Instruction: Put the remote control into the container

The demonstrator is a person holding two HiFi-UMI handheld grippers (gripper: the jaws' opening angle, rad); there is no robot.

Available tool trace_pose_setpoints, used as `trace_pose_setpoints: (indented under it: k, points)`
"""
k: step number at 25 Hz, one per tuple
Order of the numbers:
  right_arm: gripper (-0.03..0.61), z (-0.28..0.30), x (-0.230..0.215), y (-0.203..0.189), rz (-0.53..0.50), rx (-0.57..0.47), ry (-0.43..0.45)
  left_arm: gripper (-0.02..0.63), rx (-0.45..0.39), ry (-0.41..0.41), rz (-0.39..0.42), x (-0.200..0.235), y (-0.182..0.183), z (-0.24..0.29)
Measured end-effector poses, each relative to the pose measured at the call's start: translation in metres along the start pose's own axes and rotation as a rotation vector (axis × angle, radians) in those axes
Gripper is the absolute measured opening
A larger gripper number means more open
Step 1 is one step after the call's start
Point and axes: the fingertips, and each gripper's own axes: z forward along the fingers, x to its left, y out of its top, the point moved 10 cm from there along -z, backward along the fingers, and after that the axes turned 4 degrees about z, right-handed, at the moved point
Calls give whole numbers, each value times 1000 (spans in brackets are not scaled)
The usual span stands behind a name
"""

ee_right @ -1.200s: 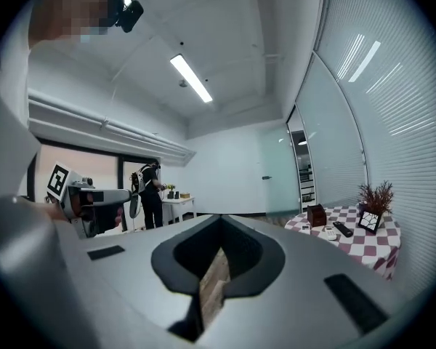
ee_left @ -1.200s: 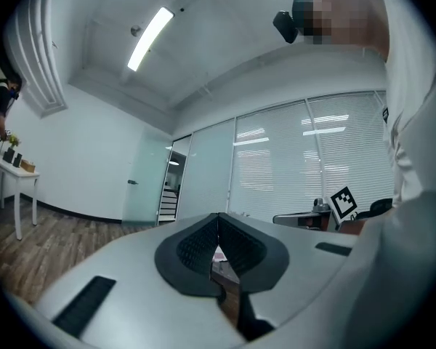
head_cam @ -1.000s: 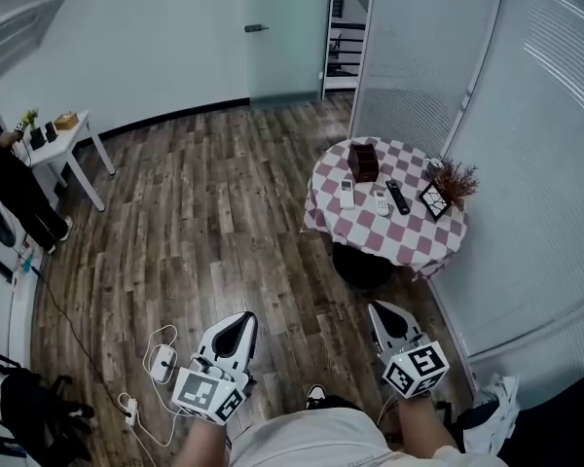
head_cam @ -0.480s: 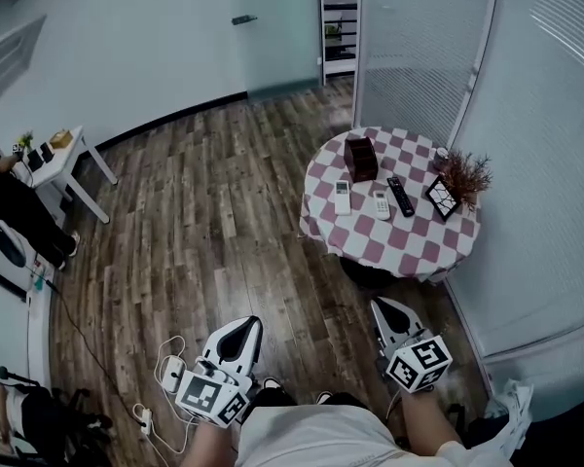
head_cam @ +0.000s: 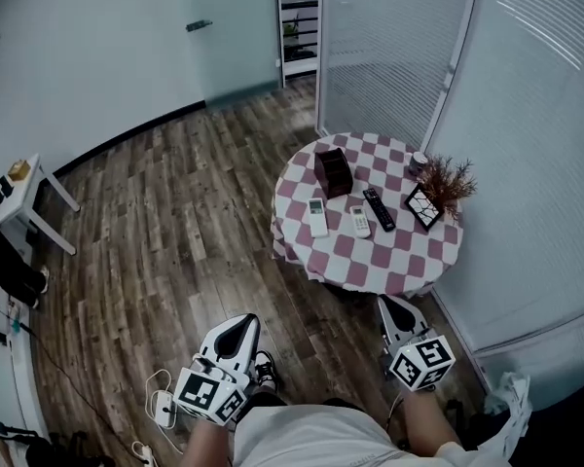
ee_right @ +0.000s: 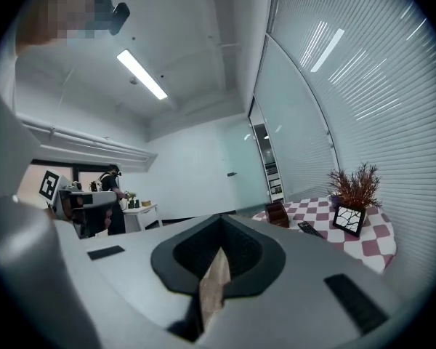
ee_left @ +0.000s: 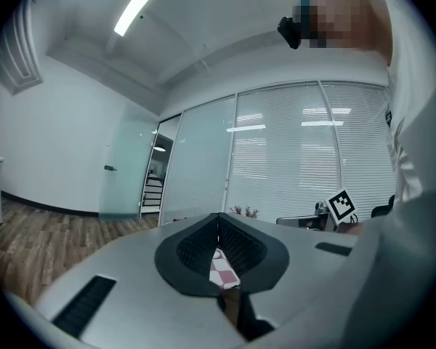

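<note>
A round table with a red-and-white checked cloth (head_cam: 399, 261) stands ahead of me on the right. On it are a dark brown box container (head_cam: 333, 171), two white remotes (head_cam: 316, 217) (head_cam: 359, 221) and a black remote (head_cam: 378, 208). My left gripper (head_cam: 240, 322) and right gripper (head_cam: 391, 305) are held low near my body, well short of the table, both shut and empty. The right gripper view shows the container (ee_right: 277, 214) and the black remote (ee_right: 309, 229) far beyond the shut jaws. In the left gripper view only a sliver of the checked cloth (ee_left: 223, 267) shows.
A dried plant in a patterned square pot (head_cam: 436, 191) and a small cup (head_cam: 419, 161) sit at the table's far right. Blind-covered glass walls (head_cam: 526, 144) run behind it. A white side table (head_cam: 24, 178) stands far left. Cables with a power strip (head_cam: 161, 407) lie on the wooden floor.
The table has come closer and shifted left in the head view as I walk toward it. Both grippers travel with me and stay shut.
</note>
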Motion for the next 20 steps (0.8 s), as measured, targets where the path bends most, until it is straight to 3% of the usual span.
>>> trace_pose_setpoints:
  k: [7,12,20]
  points:
    - [11,75,17,25,-33,3,-88,9,-1,-124,10,88,15,59]
    - [11,139,35,48,-122,30,-116,9,-44,-134,89,156,24,81]
    - [11,199,40,69,-124,29,-188,9,0,-204,-50,234,15,125]
